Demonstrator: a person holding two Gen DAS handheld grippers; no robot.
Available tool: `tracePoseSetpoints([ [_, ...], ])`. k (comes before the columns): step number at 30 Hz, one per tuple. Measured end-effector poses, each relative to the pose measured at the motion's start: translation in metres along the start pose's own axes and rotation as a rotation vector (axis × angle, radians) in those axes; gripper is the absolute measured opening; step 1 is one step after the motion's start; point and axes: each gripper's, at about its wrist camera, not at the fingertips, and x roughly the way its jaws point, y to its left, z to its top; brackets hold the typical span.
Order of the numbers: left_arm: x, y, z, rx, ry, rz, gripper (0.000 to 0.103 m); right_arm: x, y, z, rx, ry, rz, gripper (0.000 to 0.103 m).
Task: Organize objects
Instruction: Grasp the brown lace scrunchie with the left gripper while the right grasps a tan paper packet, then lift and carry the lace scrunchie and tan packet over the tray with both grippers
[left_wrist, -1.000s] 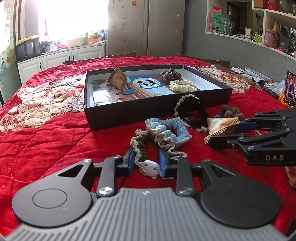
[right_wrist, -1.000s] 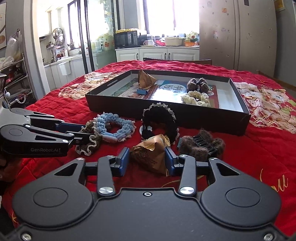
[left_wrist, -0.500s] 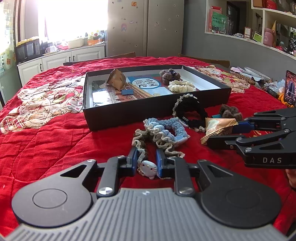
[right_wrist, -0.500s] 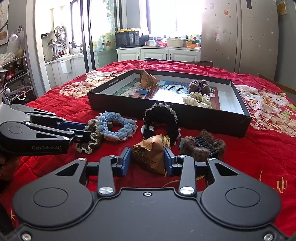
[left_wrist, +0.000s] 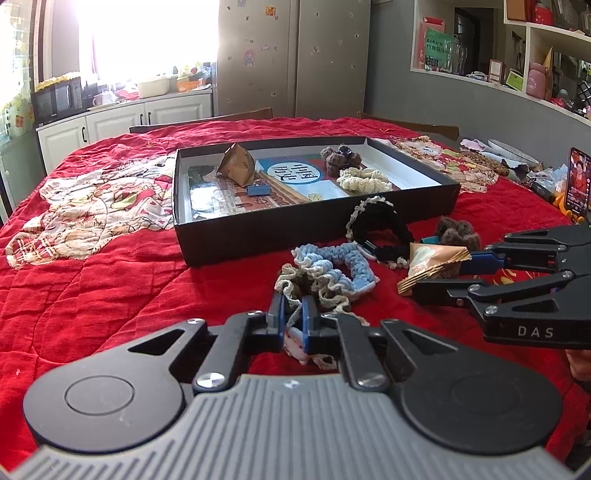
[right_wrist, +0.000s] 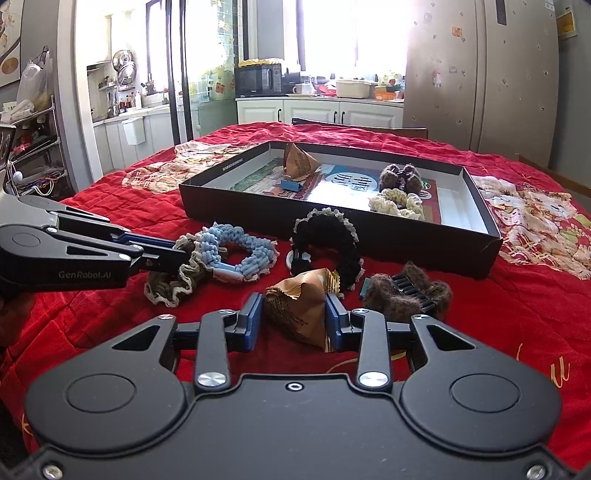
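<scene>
**Both grippers loaded, lift pending**

Our left gripper (left_wrist: 293, 314) pinches the brown scrunchie (right_wrist: 173, 280); the right gripper (right_wrist: 294, 323) clamps the paper pyramid packet (right_wrist: 299, 310). Both lie near the black box (right_wrist: 332, 221). Risk: the blue scrunchie (right_wrist: 236, 251) touches the brown one and may drag along; the packet could crumple.

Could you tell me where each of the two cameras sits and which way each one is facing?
Left wrist view: sits on the left tongs, looks along their fingers over the red quilt to the black tray; own fingers pinch the brown scrunchie, and the right tongs enter from the right.
Right wrist view: sits on the right tongs, faces the same tray; own fingers flank the brown paper packet, and the left tongs enter from the left.
Shared: tray, blue scrunchie, black scrunchie.
</scene>
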Motion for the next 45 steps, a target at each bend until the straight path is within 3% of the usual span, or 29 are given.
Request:
tracePoseSetpoints([
  [45,-0.057,-0.007,0.032,0.058,-0.197,0.007,0.009,-0.034,0.001,0.013,-0.023,-0.092,0.016,0.032],
])
